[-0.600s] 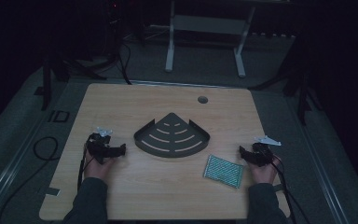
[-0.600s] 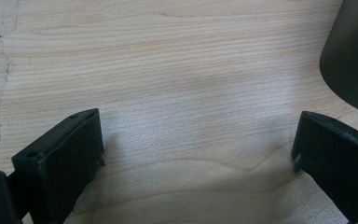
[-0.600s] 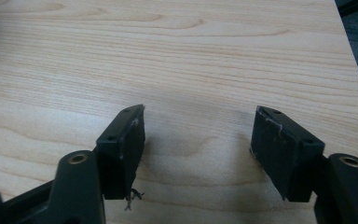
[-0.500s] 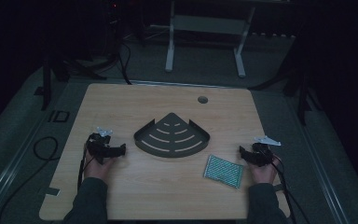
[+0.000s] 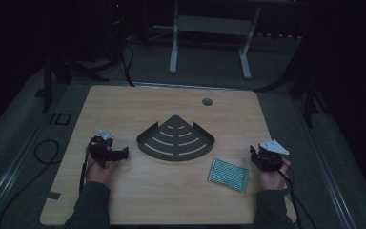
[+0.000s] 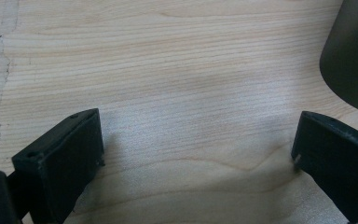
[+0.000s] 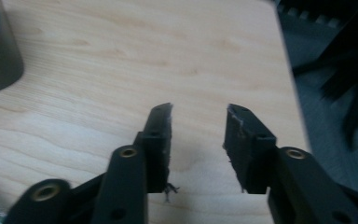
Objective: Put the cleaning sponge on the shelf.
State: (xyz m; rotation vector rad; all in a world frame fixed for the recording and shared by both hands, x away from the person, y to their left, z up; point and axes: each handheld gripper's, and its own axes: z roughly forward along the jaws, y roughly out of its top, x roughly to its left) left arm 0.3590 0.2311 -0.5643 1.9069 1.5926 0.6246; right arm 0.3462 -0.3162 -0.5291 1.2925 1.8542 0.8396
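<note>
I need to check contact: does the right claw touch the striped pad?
Apart. The high view shows bare table between the right claw and the striped pad.

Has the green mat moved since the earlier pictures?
No. The green mat lies at the same spot right of the dark corner tray.

My light wooden table (image 5: pixel 138 102), a dark fan-shaped slotted tray (image 5: pixel 175 139) at its centre, a green patterned pad (image 5: pixel 228 174) lying near its right front
</note>
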